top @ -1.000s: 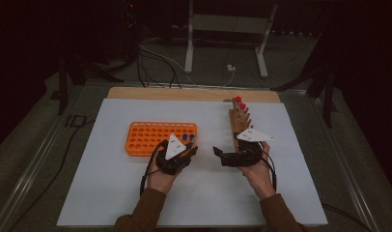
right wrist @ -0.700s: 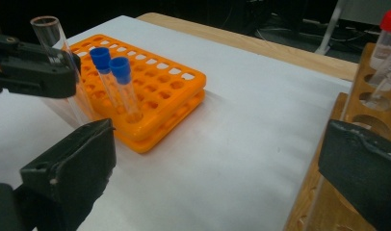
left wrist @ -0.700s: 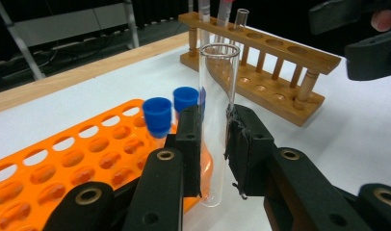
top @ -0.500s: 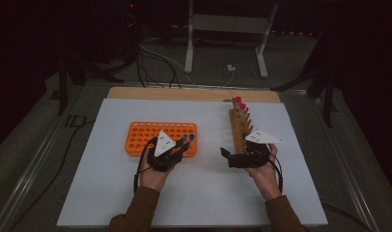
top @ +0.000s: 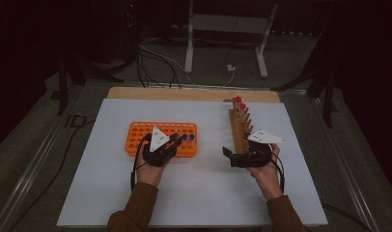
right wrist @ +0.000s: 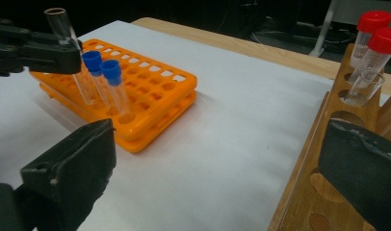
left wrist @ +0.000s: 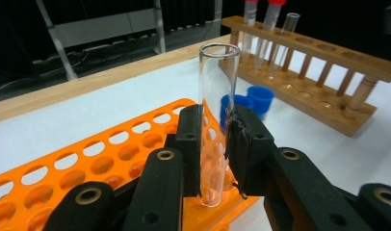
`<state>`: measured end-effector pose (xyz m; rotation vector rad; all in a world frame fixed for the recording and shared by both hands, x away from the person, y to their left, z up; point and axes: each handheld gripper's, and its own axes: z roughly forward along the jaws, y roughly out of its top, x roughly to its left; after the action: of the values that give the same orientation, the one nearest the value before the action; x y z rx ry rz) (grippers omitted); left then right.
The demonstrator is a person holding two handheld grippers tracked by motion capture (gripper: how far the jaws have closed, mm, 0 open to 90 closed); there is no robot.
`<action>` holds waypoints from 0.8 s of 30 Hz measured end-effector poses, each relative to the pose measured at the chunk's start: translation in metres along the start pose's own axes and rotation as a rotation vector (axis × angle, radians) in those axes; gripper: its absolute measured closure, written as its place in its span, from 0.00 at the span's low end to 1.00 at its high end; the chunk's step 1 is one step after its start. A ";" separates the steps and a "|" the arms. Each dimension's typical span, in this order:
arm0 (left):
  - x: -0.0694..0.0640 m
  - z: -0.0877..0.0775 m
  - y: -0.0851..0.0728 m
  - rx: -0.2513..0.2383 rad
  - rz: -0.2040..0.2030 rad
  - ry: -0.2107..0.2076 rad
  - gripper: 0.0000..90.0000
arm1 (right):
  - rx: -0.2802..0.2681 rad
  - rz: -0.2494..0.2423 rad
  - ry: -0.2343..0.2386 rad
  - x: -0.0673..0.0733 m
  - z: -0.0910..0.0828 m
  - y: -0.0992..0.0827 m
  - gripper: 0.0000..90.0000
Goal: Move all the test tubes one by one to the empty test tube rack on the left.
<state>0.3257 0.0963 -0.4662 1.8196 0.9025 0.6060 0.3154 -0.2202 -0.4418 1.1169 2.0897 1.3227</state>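
My left gripper [left wrist: 216, 122] is shut on a clear uncapped test tube [left wrist: 218, 72], held upright. The tube's lower end is at the right end of the orange rack [left wrist: 87, 159]; I cannot tell whether it sits in a hole. Two blue-capped tubes [left wrist: 254, 98] stand in that rack just beyond it. In the high view the left gripper [top: 172, 142] is over the orange rack [top: 141, 133]. My right gripper [top: 230, 157] is open and empty beside the wooden rack [top: 240, 128]. In the right gripper view the wide-apart jaws of the right gripper [right wrist: 217, 168] frame the left gripper [right wrist: 39, 50] and its tube [right wrist: 63, 24].
The wooden rack [right wrist: 304, 168] holds two red-capped tubes [right wrist: 376, 41] and one clear uncapped tube [right wrist: 364, 86] at its far end. A white mat [top: 208, 193] covers the table, with a wooden strip [top: 184, 94] along its far edge. Cables and stand legs lie on the floor beyond.
The left gripper has moved left, away from the right gripper and over the orange rack, still holding the tube. The right hand has hardly moved.
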 end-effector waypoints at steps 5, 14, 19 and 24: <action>0.003 0.006 -0.004 0.021 -0.007 0.007 0.84 | 0.000 0.001 0.002 0.000 0.000 0.000 0.00; 0.003 0.012 -0.018 0.096 0.003 0.017 0.84 | 0.001 0.003 0.007 -0.001 -0.001 0.000 0.00; 0.003 0.014 -0.021 0.117 0.004 0.019 0.84 | 0.002 0.000 0.009 0.000 0.000 0.000 0.00; 0.002 0.015 -0.021 0.132 0.010 0.018 0.84 | 0.005 -0.003 0.012 0.001 0.001 0.000 0.00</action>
<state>0.3314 0.0948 -0.4917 1.9396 0.9654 0.5810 0.3155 -0.2193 -0.4426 1.1100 2.1033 1.3265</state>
